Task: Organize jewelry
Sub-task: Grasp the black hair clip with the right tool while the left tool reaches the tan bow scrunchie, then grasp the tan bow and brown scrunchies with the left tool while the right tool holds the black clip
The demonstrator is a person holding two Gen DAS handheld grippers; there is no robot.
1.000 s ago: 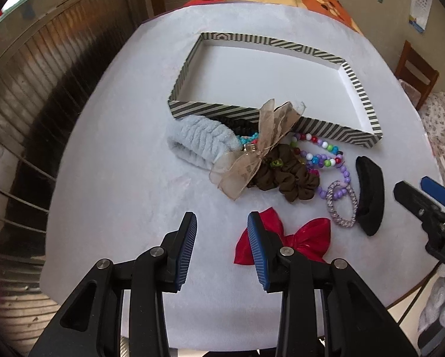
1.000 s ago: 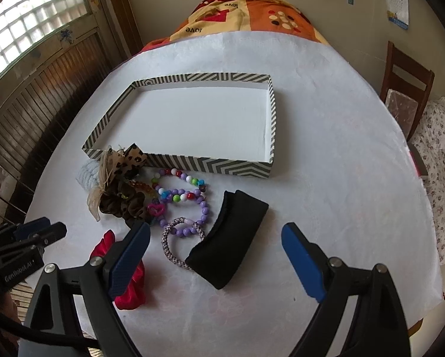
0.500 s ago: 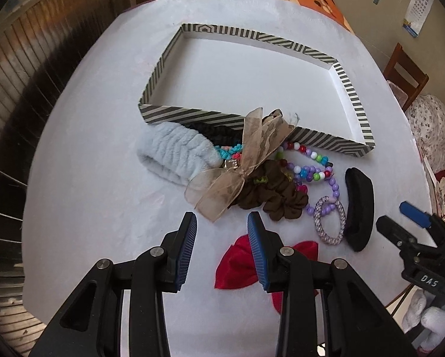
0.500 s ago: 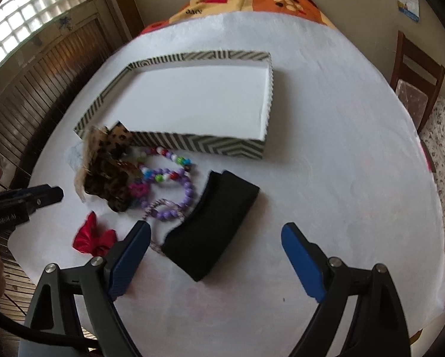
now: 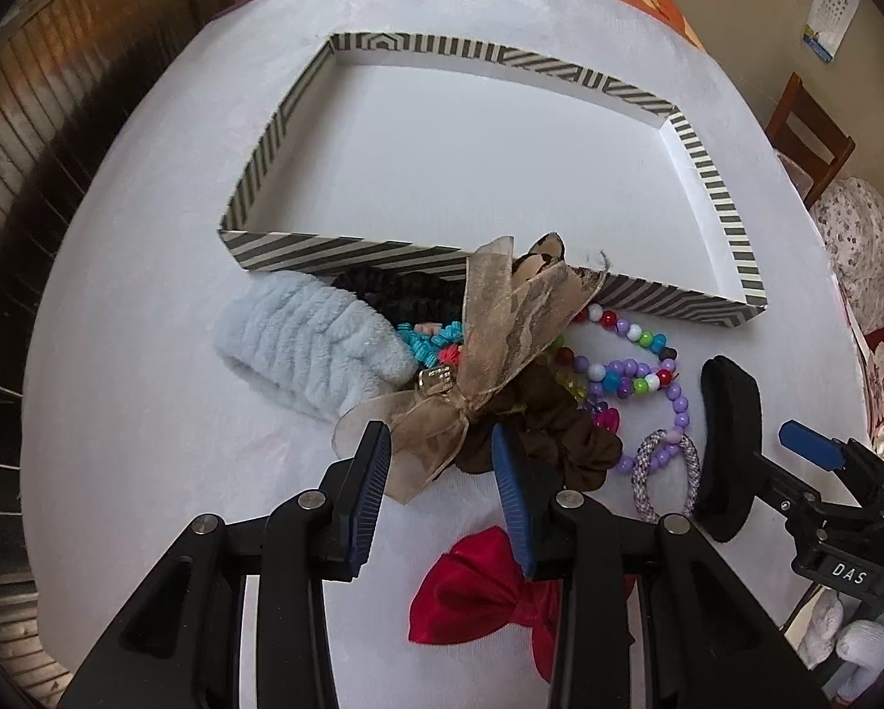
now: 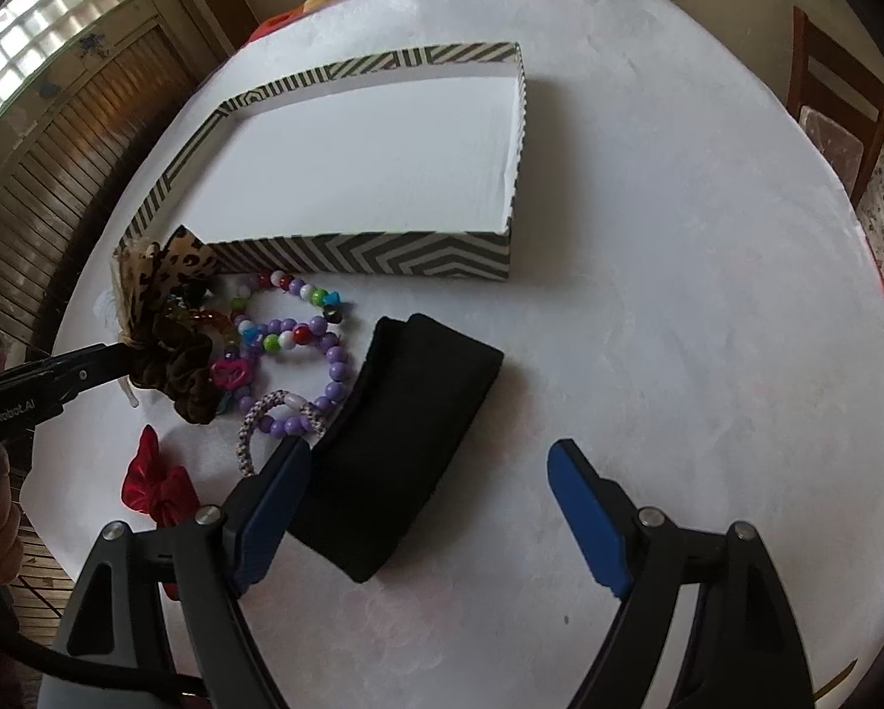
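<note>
Two tools sit at the bottom of your views, both spread and holding nothing. Your left tool [image 5: 439,472] is parted only narrowly; between its blue pads [image 5: 371,490] hangs the tail of the sheer tan ribbon bow [image 5: 489,348], though you cannot tell whether either pad touches it. Below that tool, at the lower centre of the frame, the red bow [image 5: 477,597] lies on the white surface [image 5: 146,413]. Your right tool [image 6: 424,508] is spread wide over the near end of the black headband [image 6: 406,431], its left finger just beside the band's edge, its right finger over bare surface.

Just beyond, the pile spreads across the middle of the left view: brown scrunchie [image 5: 548,437], braided hair tie [image 5: 666,472], purple bead bracelet [image 5: 649,378] and multicoloured bead bracelet [image 5: 625,325], with the pale blue fluffy headband [image 5: 306,348] to the left. A dark scrunchie [image 5: 400,289] rests against the tray's near wall.

Farther up stands the chevron-striped tray [image 5: 324,248], white inside. A wooden chair [image 6: 838,88] shows at the upper right.
</note>
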